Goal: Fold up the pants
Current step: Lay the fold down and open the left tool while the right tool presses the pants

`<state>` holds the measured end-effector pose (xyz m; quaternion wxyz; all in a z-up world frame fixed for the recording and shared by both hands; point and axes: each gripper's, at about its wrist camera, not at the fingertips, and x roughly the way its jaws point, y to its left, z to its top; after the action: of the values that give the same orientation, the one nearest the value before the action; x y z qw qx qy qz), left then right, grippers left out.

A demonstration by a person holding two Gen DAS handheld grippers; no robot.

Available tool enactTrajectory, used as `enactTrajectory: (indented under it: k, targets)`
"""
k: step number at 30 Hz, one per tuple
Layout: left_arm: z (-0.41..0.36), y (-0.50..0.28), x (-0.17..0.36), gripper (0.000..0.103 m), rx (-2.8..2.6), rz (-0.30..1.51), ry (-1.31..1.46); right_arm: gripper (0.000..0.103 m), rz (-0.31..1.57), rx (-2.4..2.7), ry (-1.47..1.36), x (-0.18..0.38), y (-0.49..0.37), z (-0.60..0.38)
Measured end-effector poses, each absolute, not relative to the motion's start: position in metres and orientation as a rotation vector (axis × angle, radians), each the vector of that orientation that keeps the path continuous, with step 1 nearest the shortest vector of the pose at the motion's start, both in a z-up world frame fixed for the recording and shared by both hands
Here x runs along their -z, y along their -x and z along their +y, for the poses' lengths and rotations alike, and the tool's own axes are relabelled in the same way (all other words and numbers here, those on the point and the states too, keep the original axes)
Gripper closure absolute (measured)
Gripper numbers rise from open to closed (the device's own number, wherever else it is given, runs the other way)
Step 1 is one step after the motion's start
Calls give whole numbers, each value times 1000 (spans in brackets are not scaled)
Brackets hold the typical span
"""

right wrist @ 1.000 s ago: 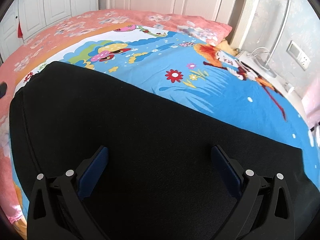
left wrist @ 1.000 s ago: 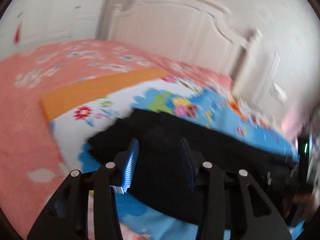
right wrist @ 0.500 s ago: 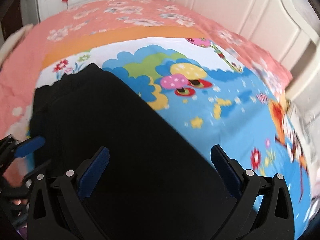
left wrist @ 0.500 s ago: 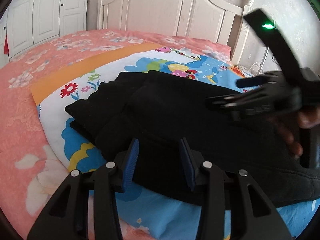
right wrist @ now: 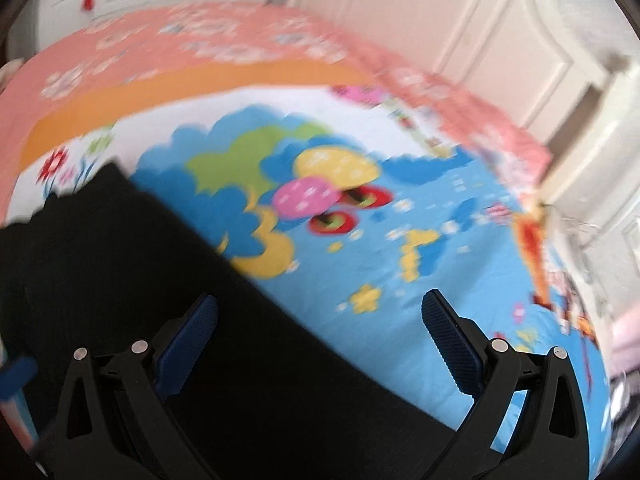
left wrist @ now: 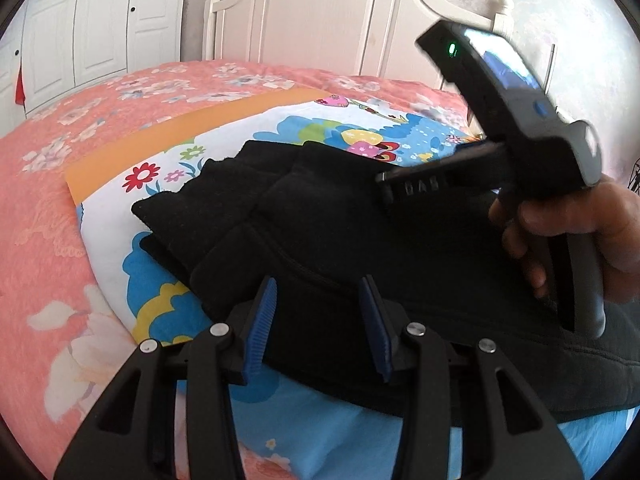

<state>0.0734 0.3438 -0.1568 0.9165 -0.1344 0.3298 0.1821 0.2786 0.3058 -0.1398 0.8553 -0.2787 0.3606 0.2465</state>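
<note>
Left wrist view: black pants (left wrist: 360, 248) just beyond the unclenched, empty left gripper (left wrist: 322, 320).

My left wrist view: low over bed's near edge, faces headboard (left wrist: 320, 20), pants (left wrist: 340, 232) close. My right wrist view: tilted, blurred, faces same headboard corner. Shared: pants, cartoon sheet (right wrist: 400, 240).

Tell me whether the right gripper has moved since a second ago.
Yes. The right gripper swung left toward the pants' leg end; the headboard shifted right in its view.
</note>
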Motion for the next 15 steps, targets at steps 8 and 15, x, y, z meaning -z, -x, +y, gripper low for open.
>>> enactTrajectory:
  k: [8,15]
  targets:
    - [345,-72,158,59,-376,668,293,5,763,-574,329,93,-222,231]
    - [340,-70,154,50,-387,692,315,5,889,-476,334,125,-167,145]
